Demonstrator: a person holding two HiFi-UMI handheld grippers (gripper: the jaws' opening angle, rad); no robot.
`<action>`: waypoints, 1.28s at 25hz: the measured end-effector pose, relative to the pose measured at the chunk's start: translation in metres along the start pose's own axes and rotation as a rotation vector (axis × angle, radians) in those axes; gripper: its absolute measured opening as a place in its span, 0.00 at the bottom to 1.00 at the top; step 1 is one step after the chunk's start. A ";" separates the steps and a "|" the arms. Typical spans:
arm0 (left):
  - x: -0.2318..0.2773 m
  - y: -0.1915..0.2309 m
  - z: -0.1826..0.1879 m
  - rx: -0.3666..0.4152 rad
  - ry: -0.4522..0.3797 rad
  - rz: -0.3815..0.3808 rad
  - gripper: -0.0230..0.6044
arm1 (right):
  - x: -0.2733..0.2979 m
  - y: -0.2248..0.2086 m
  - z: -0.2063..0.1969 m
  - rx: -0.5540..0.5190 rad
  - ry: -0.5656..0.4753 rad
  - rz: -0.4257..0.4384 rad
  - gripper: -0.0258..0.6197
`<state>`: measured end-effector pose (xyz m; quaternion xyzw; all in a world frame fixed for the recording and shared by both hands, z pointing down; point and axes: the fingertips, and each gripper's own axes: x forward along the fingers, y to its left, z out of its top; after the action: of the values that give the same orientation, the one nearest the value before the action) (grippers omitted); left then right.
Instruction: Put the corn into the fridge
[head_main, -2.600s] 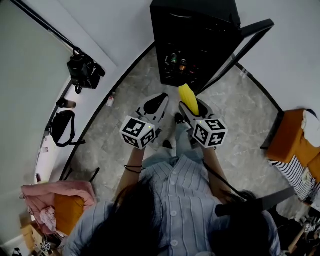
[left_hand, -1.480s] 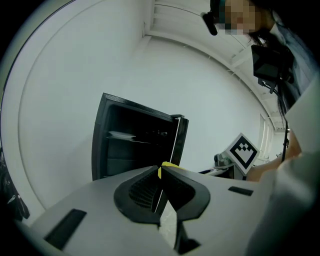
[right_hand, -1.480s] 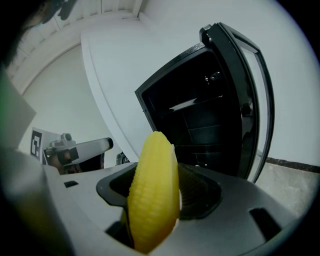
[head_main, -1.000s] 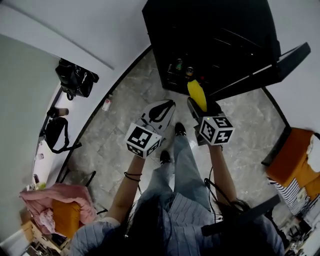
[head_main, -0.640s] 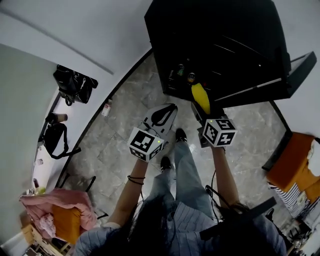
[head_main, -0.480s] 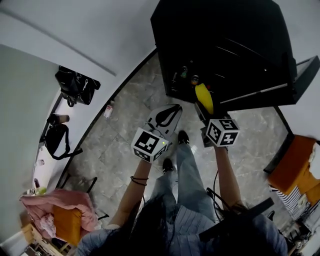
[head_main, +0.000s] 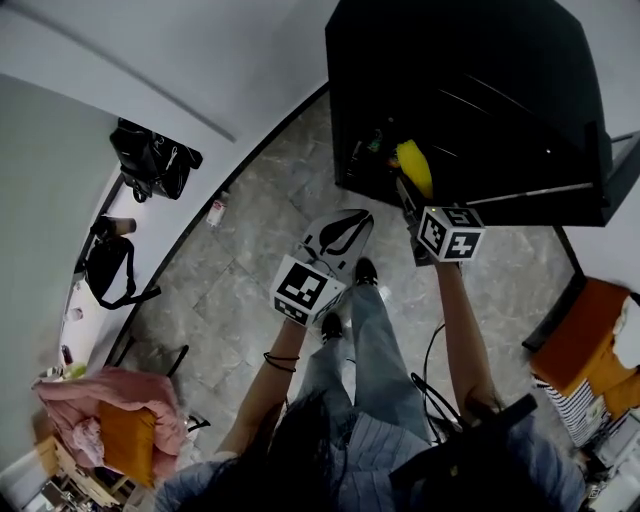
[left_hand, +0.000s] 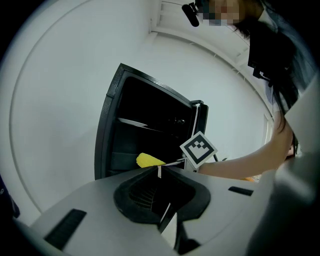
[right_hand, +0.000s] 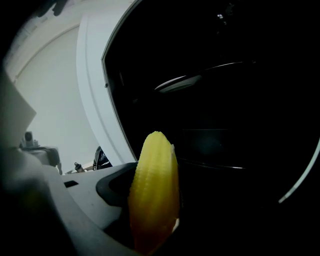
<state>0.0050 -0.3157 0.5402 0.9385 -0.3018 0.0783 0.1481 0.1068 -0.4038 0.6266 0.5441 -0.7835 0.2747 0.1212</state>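
Carried forward since earlier, the corn (right_hand: 154, 190) sits clamped in the right gripper (right_hand: 156, 222), long axis pointing ahead into the open fridge (head_main: 480, 90); the left gripper (left_hand: 158, 171), closed and empty, is farther back.

Darkness is swallowing the inside of the fridge (right_hand: 225, 100). Only a pale shelf edge (right_hand: 177, 83) is showing, so whatever is standing on the shelves is staying unreadable. Just in front of the fridge opening, the corn (right_hand: 154, 192) is running off the bottom of the right gripper view, losing its lower end. In the head view the fridge's top is passing the upper edge, and the small things (head_main: 374, 146) at the fridge's front are looking too small to tell.
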 end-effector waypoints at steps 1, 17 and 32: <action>0.000 0.000 0.000 -0.004 -0.001 0.001 0.05 | 0.005 -0.001 0.003 -0.014 0.000 0.003 0.43; 0.010 0.003 -0.005 -0.044 0.000 0.014 0.05 | 0.074 -0.041 0.015 -0.166 0.091 0.039 0.43; 0.012 0.004 -0.011 -0.061 0.015 0.042 0.05 | 0.114 -0.075 0.026 -0.266 0.188 0.027 0.43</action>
<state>0.0113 -0.3217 0.5545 0.9264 -0.3225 0.0794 0.1774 0.1358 -0.5274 0.6832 0.4846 -0.8054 0.2197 0.2612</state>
